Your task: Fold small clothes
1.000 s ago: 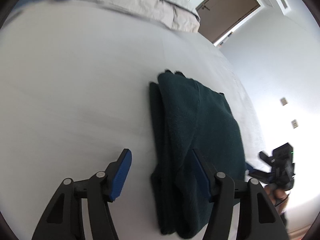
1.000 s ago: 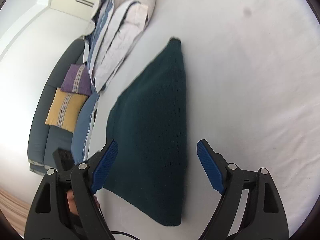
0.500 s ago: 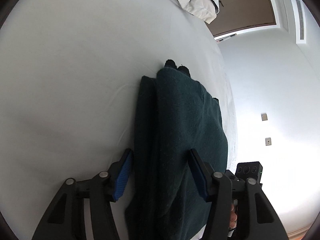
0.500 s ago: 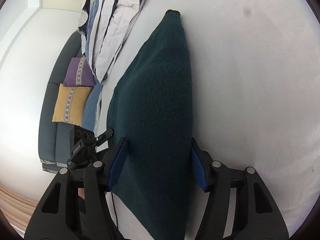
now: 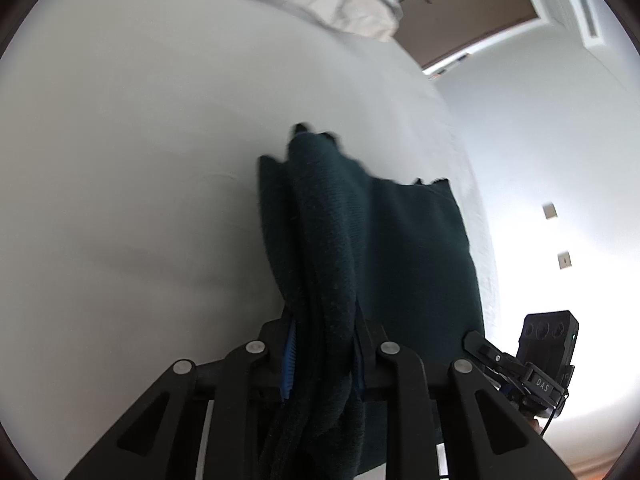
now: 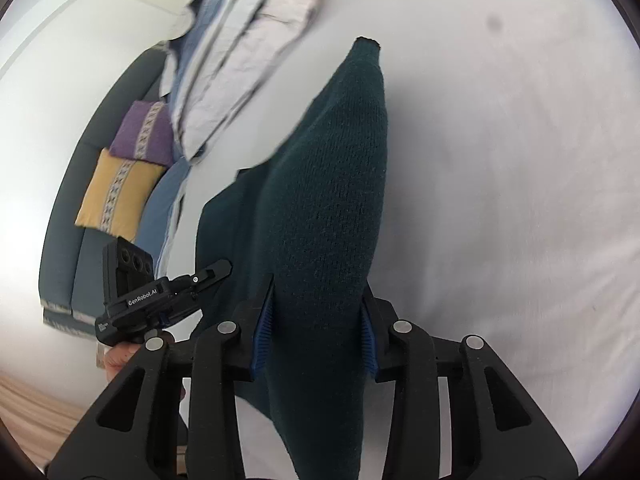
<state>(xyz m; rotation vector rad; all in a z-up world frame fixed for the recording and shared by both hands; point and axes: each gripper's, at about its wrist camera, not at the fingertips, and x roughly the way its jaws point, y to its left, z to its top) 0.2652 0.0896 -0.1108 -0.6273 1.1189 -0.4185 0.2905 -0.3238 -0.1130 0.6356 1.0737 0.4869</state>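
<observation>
A dark green knitted garment (image 5: 400,248) lies folded lengthwise on a white bed sheet (image 5: 140,180). My left gripper (image 5: 324,344) has its jaws closing, and its blue pads pinch the garment's near left edge, which bunches up between them. In the right wrist view the same garment (image 6: 336,184) runs away from me, its near end lifted off the sheet. My right gripper (image 6: 316,332) is closing too, with the pads pressed on the garment's right edge. Each gripper shows at the side of the other's view: the right gripper (image 5: 532,368), the left gripper (image 6: 160,296).
A pile of pale bedding (image 6: 248,48) lies at the bed's far end (image 5: 320,4). A grey sofa (image 6: 68,216) with a purple cushion (image 6: 140,132) and a yellow cushion (image 6: 116,196) stands beyond the bed's left side. A brown door (image 5: 468,16) is at the back right.
Both grippers came down over the garment's near end and closed on it. The near end has since risen off the sheet and bunched up.
</observation>
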